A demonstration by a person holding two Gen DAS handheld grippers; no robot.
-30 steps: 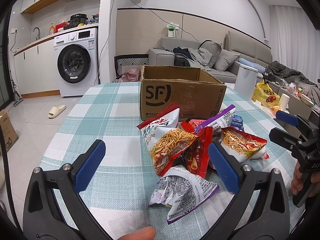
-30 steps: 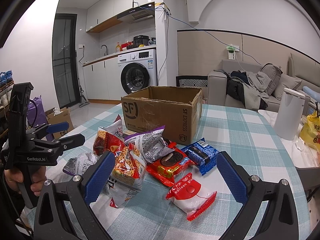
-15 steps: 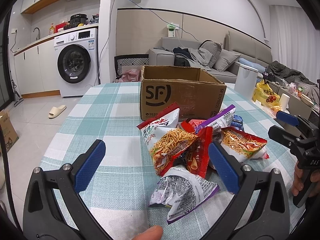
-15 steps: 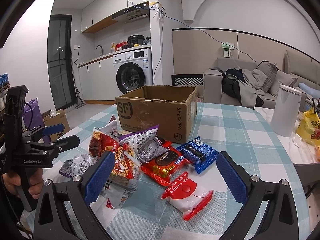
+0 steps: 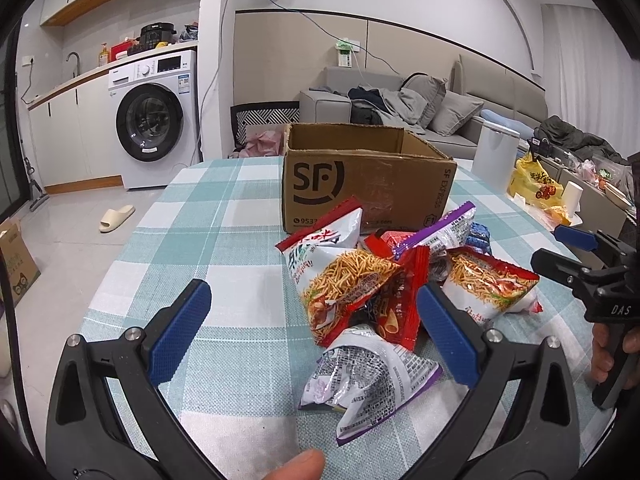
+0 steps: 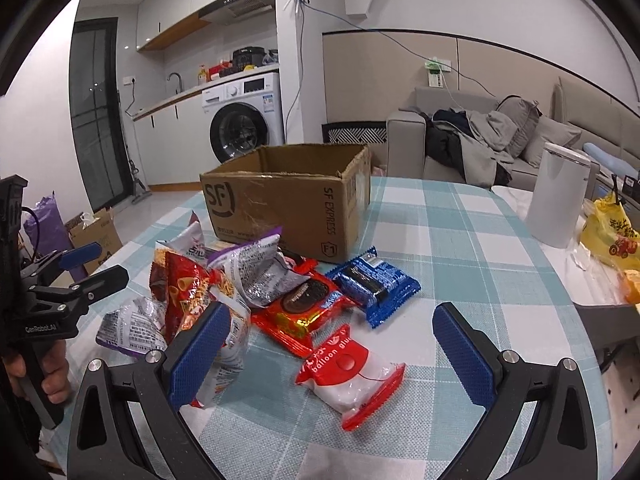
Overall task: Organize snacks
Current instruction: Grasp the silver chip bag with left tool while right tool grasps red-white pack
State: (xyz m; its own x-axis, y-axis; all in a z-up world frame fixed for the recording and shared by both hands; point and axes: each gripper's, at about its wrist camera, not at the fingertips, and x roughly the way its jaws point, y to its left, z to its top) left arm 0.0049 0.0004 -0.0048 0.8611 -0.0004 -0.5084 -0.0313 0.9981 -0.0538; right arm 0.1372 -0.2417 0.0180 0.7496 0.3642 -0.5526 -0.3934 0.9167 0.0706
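Both claws are hovering wide apart, left gripper [image 5: 316,332] and right gripper [image 6: 332,352], above snack packets [image 6: 280,292] lying near the "SF EXPRESS" box [image 6: 288,208]; bare checked tablecloth [image 5: 200,240] is lying left

Cardboard box [image 6: 288,204] open-topped on checked desk [image 6: 472,248]. Snack packets heaped just before it: blue biscuit pack [image 6: 374,285], red biscuit pack [image 6: 306,312], balloon-gum packet [image 6: 350,374] nearest. Right claw [image 6: 330,354] spread wide, empty. Left claw [image 6: 90,266] left of heap.
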